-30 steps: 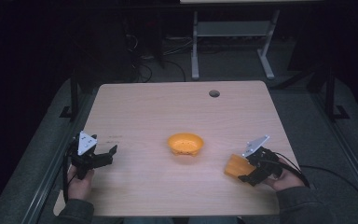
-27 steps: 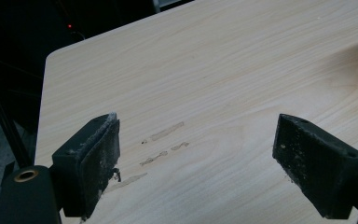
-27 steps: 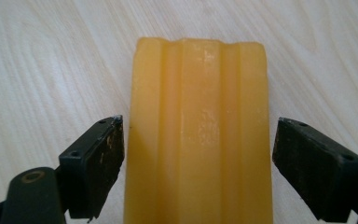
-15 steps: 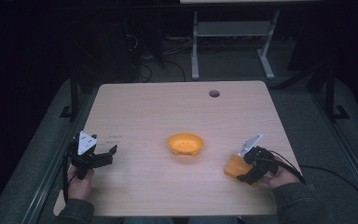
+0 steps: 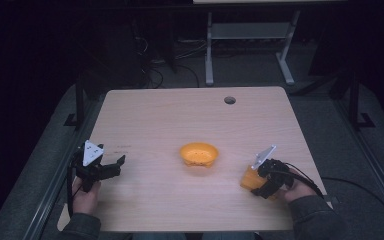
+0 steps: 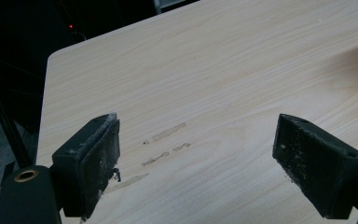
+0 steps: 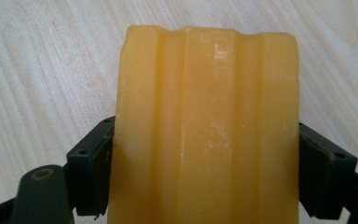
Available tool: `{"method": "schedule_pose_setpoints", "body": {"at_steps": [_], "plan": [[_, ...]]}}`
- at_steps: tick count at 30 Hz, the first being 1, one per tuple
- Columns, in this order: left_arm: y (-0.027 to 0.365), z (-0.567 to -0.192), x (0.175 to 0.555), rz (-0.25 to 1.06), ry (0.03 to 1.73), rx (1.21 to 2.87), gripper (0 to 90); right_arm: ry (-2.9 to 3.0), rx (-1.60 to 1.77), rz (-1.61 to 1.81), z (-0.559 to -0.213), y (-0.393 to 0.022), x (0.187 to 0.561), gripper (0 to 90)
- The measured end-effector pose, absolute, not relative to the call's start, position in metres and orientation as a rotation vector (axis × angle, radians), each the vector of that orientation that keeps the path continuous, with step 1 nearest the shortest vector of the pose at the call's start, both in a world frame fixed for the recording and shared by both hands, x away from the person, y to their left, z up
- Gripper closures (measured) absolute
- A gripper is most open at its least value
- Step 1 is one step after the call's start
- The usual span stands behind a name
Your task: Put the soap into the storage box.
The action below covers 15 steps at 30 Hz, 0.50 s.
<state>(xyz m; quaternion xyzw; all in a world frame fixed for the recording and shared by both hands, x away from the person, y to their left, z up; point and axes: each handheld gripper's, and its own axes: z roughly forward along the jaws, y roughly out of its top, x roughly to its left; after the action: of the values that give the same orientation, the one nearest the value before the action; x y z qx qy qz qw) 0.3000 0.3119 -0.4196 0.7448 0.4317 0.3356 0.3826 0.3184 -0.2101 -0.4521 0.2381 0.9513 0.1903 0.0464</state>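
Orange ridged block (image 7: 205, 130): translucent, waxy, flat-faced with lengthwise grooves, clamped between right gripper (image 5: 266, 181) jaws, low over tabletop (image 5: 180, 120) near right front edge.

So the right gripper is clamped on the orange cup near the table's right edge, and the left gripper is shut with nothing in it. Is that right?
Not quite. The left gripper is open: the left gripper view shows its jaws wide apart over bare table, holding nothing. The rest stands: the right gripper is clamped on the orange cup near the table's right edge.
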Motion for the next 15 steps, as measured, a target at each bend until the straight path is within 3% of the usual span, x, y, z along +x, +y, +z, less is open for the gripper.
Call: {"method": "schedule_pose_setpoints", "body": {"at_steps": [15], "plan": [[0.3129, -0.4191, 0.3001, 0.856, 1.106, 1.892, 14.1, 2.887, 0.667, 0.628, -0.4421, -0.2106, 0.3193, 20.6]]}}
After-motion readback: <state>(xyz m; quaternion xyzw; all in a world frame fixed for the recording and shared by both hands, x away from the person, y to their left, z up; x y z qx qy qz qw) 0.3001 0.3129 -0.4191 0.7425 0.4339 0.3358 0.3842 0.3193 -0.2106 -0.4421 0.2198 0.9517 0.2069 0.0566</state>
